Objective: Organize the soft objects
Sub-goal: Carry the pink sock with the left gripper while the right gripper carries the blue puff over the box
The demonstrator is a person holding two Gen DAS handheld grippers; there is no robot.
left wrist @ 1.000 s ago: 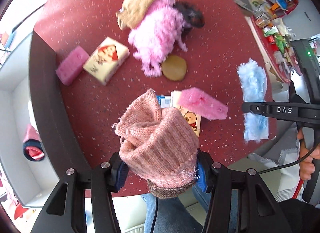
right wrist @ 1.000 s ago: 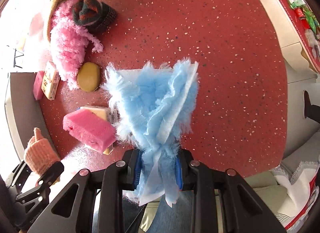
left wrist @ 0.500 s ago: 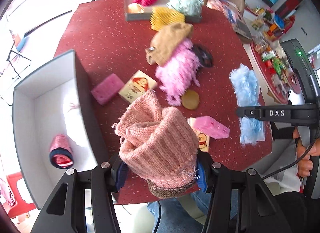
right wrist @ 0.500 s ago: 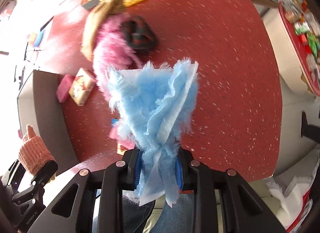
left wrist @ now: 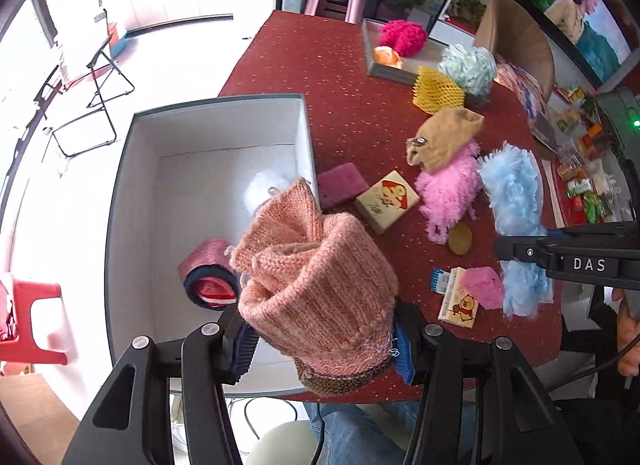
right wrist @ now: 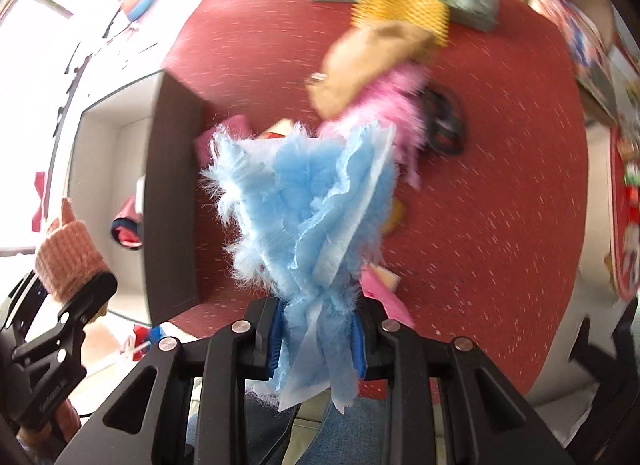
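My left gripper (left wrist: 320, 349) is shut on a pink knitted hat (left wrist: 316, 277), held above the near right corner of an open white box (left wrist: 136, 201). A pink-and-navy rolled sock (left wrist: 208, 277) and a white fluffy item (left wrist: 260, 189) lie inside the box. My right gripper (right wrist: 318, 339) is shut on a light blue fluffy cloth (right wrist: 308, 217), held above the red table (right wrist: 500, 185) near its front edge. The blue cloth also shows in the left wrist view (left wrist: 514, 193). The hat shows at the left of the right wrist view (right wrist: 68, 261).
On the table lie a pink fuzzy item (left wrist: 448, 189), a tan pouch (left wrist: 444, 137), a yellow mesh (left wrist: 438, 91), a dark pink sponge (left wrist: 342, 185), small boxes (left wrist: 386, 201), a pink sponge (left wrist: 482, 287) and a grey tray (left wrist: 390, 73) with soft items. A cluttered shelf stands at right.
Both grippers have lifted and moved left with their loads. The white box now fills the left wrist view under the hat. The right wrist view is motion-blurred.
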